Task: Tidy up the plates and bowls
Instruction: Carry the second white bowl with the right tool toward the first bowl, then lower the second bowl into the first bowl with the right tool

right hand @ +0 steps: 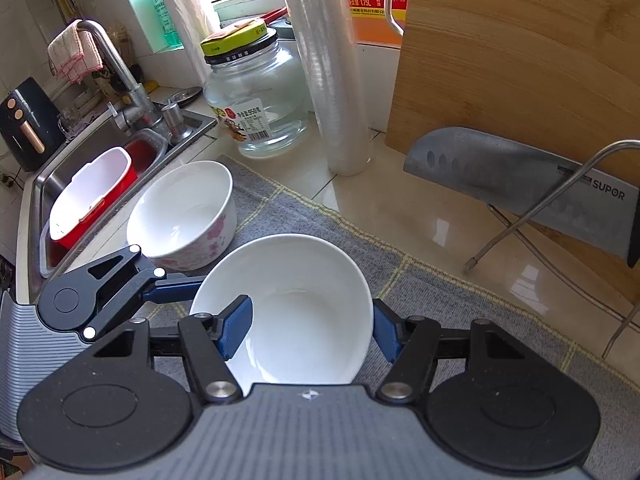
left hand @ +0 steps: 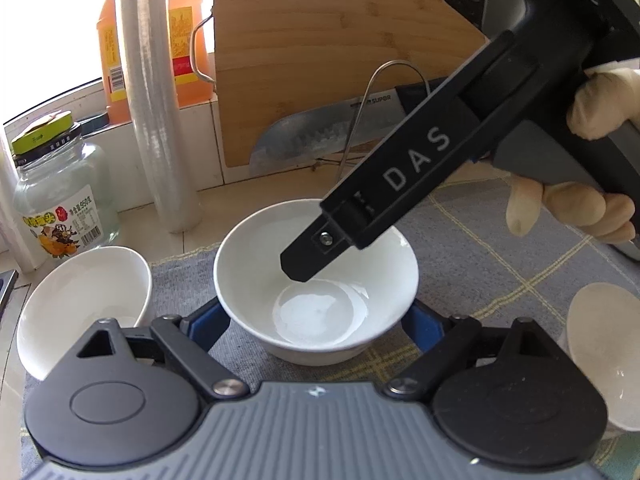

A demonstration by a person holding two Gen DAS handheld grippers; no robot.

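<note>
Bowl rim is where both tools meet: the plain white bowl (right hand: 286, 312) sits on the grey checked mat (right hand: 460, 300) near the front edge of the surface, and the right claw (right hand: 310, 328) is clamped on it, one blue pad inside the wall and the other outside on the opposite side. From the other camera the left claw (left hand: 316, 330) straddles the same bowl's base, its blue pads just beside the wall on both sides; whether they press I cannot tell, so I would call it apart. Two grips on one glazed bowl is the risk here: if either hand lifts or twists alone, the smooth wall may slip off the pads and the bowl may tip or drop on the mat. Toward the sink-side edge stands a second bowl with pink flowers (right hand: 186, 216), near enough to be knocked. Farther back, a glass jar (right hand: 256, 92), a roll of film (right hand: 336, 80) and a cleaver (right hand: 520, 184) leaning at a cutting board (right hand: 520, 48) crowd the back edge, so a wide swing could strike them.
</note>
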